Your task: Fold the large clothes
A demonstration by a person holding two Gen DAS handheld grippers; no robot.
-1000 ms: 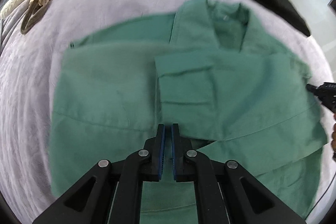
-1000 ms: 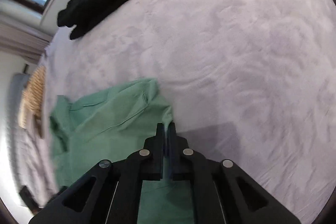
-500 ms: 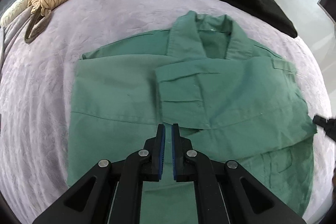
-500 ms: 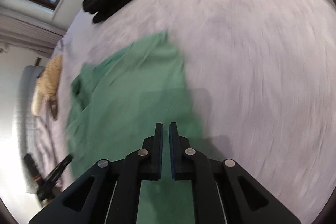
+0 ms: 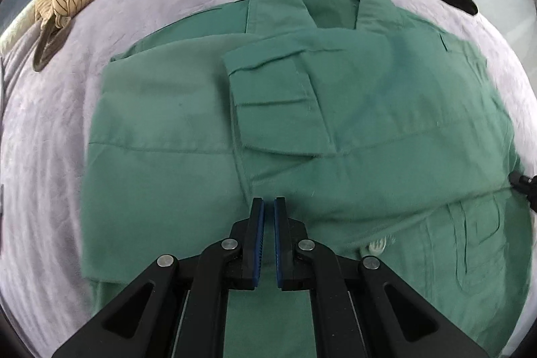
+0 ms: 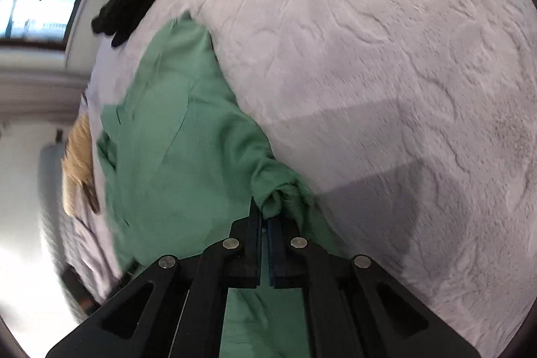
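Now clamping a bunched edge of the green shirt (image 6: pixel 188 156) in the right tongs (image 6: pixel 265 217), not just hovering like before. Left tongs (image 5: pixel 269 207) still nearly closed, empty, over the shirt on the bed (image 5: pixel 50 156).

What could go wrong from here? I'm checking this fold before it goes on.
1. The right tool pinches only a small bunch at the shirt edge; a pull may slip it free or drag the folded sleeves askew.
2. The left tool holds nothing, so the shirt could slide on the bedspread.
3. A white tag sticks out near the hem and may snag.
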